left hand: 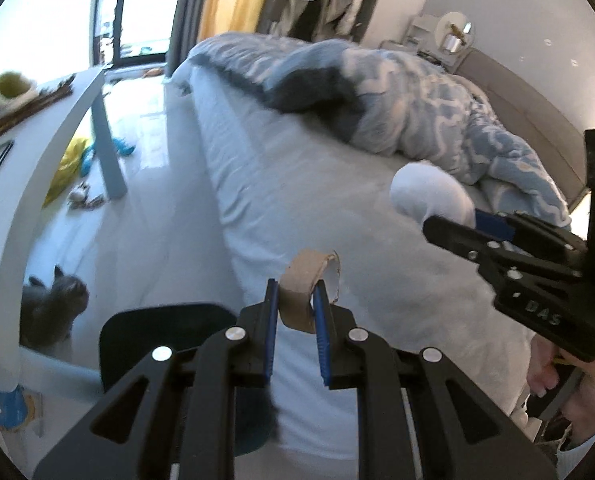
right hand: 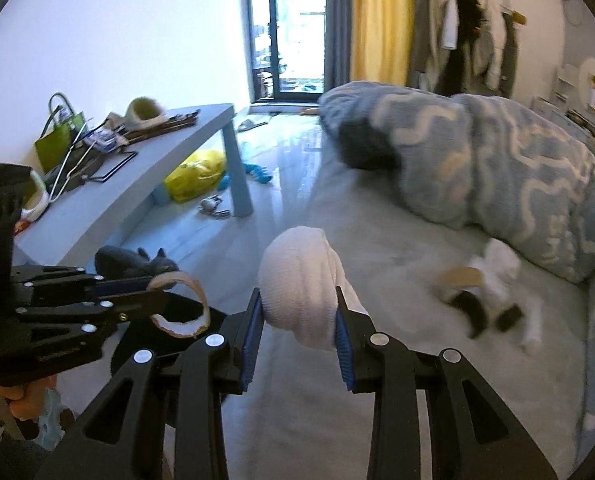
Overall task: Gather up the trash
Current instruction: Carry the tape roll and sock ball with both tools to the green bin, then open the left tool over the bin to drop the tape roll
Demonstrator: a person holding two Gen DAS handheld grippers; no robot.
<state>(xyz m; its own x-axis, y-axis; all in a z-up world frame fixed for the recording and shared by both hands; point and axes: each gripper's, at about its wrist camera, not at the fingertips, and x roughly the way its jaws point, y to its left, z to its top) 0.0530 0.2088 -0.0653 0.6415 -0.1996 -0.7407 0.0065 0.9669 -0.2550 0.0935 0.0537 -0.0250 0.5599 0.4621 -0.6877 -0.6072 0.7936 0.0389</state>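
While both grippers hang over the edge of the wide bed with its pale grey sheet (left hand: 297, 184), we record the crumpled blue-and-cream patterned duvet (right hand: 509, 168) ahead and to the right of the right jaws. The long pale-blue low table (right hand: 145, 184) stands ahead and left of them, cluttered on top, with a yellow plastic bag (right hand: 195, 174) beneath it. A grey cat (left hand: 51, 308) sits on the floor left of the left jaws. The right gripper (right hand: 299, 316) has its jaws clamped on a white roll of tissue paper (right hand: 299, 280). The left gripper (left hand: 294, 300) has its jaws closed on a flattened brown cardboard tube (left hand: 303, 288). Further scraps of card and tissue (right hand: 485, 292) lie on the sheet, right of the right jaws, blurred.
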